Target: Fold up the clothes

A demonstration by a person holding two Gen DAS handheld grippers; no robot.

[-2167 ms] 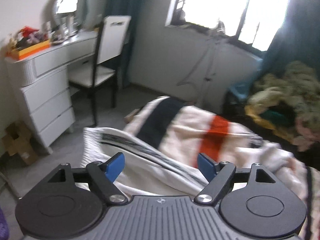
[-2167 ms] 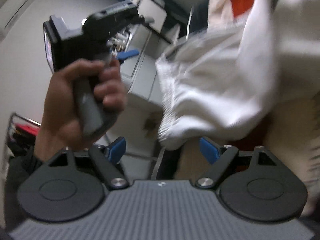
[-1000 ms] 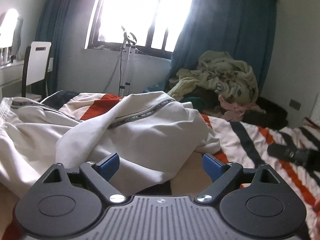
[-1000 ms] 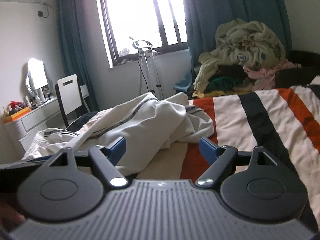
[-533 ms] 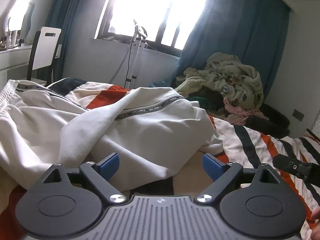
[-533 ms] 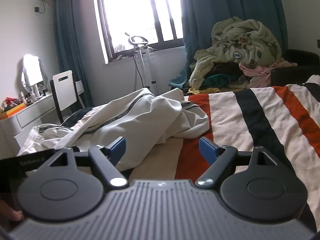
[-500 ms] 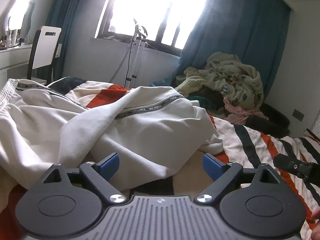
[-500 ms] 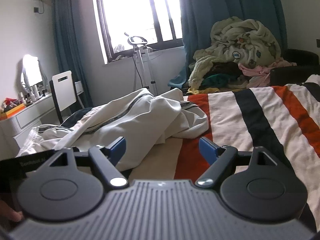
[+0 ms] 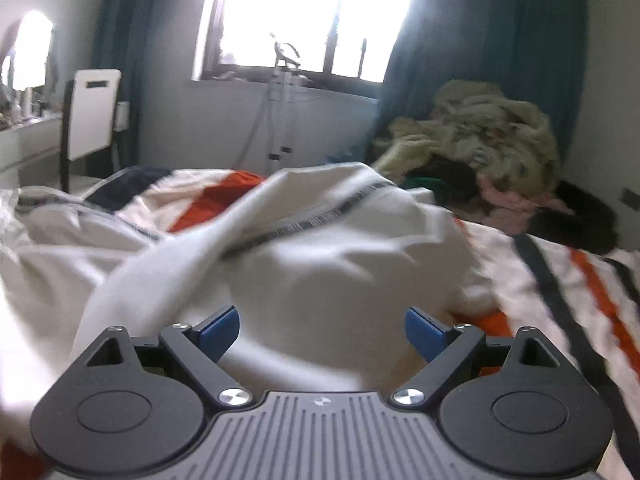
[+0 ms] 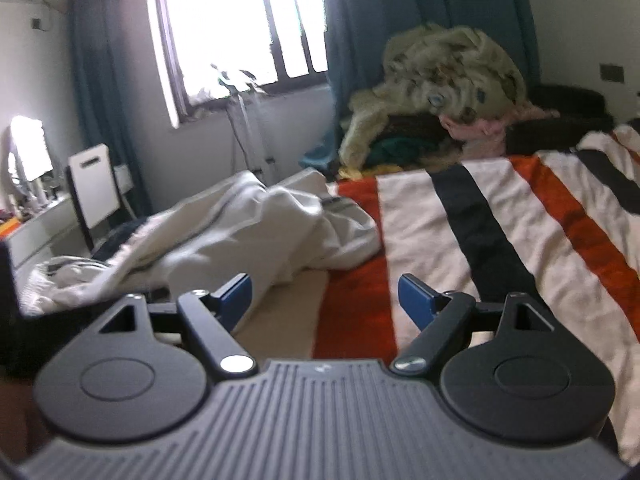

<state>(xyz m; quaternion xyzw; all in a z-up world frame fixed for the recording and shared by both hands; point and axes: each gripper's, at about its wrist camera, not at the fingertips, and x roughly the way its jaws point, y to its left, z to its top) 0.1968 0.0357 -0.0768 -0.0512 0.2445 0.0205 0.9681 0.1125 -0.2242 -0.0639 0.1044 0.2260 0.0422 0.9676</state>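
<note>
Left gripper [image 9: 322, 330] jaws spread, empty, near side of crumpled white garment [image 9: 320, 264]. Right gripper [image 10: 324, 296] likewise spread, over striped blanket [image 10: 500, 232], garment left.

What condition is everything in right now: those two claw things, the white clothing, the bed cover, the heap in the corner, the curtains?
left gripper: open, empty.
right gripper: open, empty.
white garment: crumpled, unfolded on the bed.
striped blanket: spread flat.
laundry pile: heaped, unsorted.
curtains: drawn aside, window uncovered.
</note>
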